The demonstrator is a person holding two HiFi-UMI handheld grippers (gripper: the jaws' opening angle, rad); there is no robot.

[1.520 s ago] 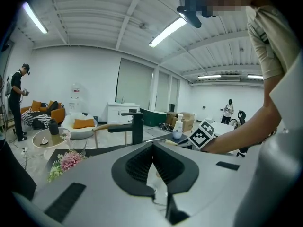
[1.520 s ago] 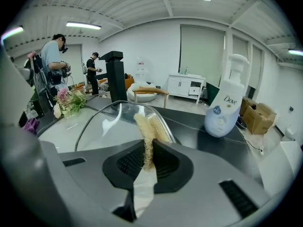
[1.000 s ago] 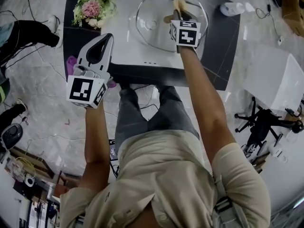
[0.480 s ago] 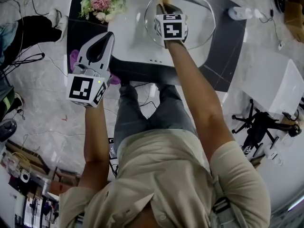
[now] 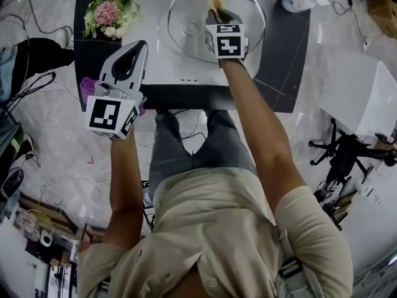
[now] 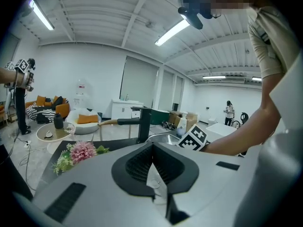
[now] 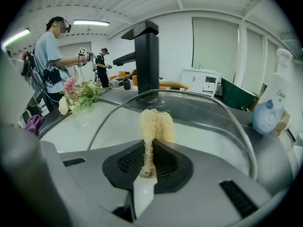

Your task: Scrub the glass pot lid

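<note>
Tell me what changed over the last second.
The right gripper, shut on the loofah scrubber, swept left across the glass lid, then came partway back toward its middle. The left gripper stayed shut and empty, held by the table's near edge. The lid and the flowers kept their places.
</note>
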